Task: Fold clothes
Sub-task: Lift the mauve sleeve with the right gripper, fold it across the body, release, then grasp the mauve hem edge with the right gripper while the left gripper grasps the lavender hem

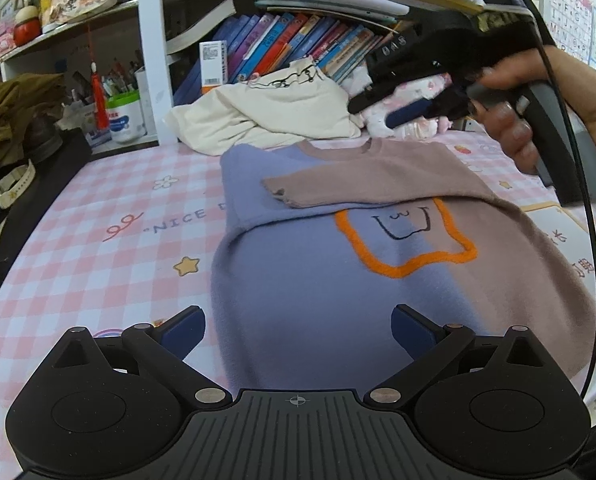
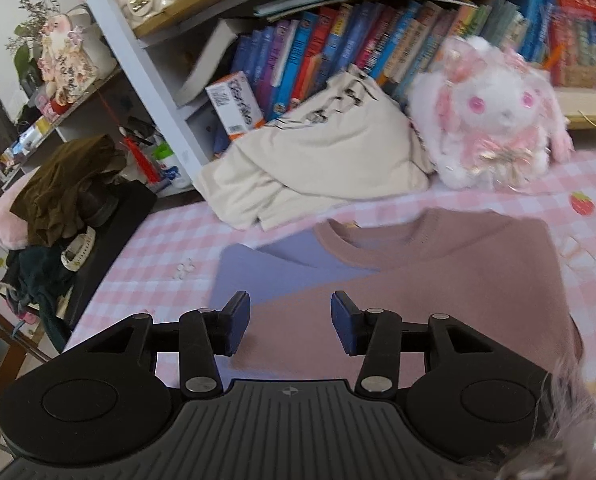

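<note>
Surface: pink checked cloth-covered surface point(image 1: 98, 216).
Sweater: lilac-and-mauve knit sweater point(image 1: 338, 280), one sleeve folded across.
Tongs: left tongs point(image 1: 298, 330) apart, apparently nearer the hem; right tongs point(image 2: 290, 322) apart, over the sleeve.

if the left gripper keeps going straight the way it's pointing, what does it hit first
Most likely the two-tone sweater. The left gripper is open, low over the purple half near the hem, so going forward it should meet that fabric before the folded mauve sleeve. Its height above the cloth is unclear.
</note>
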Tool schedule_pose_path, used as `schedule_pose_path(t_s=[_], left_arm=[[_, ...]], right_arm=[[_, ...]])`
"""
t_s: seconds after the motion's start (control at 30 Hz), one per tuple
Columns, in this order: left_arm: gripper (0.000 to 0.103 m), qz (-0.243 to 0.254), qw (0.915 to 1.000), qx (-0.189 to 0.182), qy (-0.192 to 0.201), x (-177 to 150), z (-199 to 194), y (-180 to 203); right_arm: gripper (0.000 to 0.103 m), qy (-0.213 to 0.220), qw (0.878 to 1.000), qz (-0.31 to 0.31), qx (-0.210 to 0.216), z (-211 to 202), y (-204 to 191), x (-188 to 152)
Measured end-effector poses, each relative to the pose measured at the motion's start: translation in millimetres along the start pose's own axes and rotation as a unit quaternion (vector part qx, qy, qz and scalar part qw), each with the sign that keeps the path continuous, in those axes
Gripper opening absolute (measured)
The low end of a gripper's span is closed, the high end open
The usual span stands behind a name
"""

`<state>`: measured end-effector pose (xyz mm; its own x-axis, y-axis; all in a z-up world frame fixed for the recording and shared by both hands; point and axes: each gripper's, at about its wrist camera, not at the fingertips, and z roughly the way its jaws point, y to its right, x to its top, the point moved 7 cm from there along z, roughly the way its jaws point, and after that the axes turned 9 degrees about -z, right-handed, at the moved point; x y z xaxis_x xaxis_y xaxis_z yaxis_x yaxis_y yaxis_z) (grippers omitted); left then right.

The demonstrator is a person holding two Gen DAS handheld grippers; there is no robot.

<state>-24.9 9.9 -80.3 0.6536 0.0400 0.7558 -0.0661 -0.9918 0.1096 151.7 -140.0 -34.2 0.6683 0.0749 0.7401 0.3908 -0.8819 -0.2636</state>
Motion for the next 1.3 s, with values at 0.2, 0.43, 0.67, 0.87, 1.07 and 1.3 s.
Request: schedule_pose_path(t_s=[0.2,0.43,0.67,0.87,1.07,1.3], left_arm=[[0.101,0.005,0.9999,-0.007,-0.008,-3,4,11],[0.101,0.006,0.9999,-0.003,-0.012,-5,5,16],[0.101,-0.009,0.9995,0.004,-0.029,-10,5,6],[0.101,-0.023,0.9983,0.006,-0.053,-19,1,-5],[0.101,-0.042,0.997,0.015,-0.063,-31,-11,-17],[0.1,-0.051,0.9957,0.033,-0.07,-38,-16,-22]], right_arm=[[0.044,-0.024,0.999,0.013,-0.02,-22,23,-37],[0.053,-0.054,0.997,-0.02,-0.051,-60,42,-88],[0.074,-0.081,0.989,-0.064,-0.103,-102,65,-141],[0.075,-0.105,0.986,-0.032,-0.128,-133,88,-178],[0.075,-0.123,0.982,0.016,-0.145,-158,106,-209],[0.072,-0.119,0.983,0.04,-0.135,-168,107,-221]])
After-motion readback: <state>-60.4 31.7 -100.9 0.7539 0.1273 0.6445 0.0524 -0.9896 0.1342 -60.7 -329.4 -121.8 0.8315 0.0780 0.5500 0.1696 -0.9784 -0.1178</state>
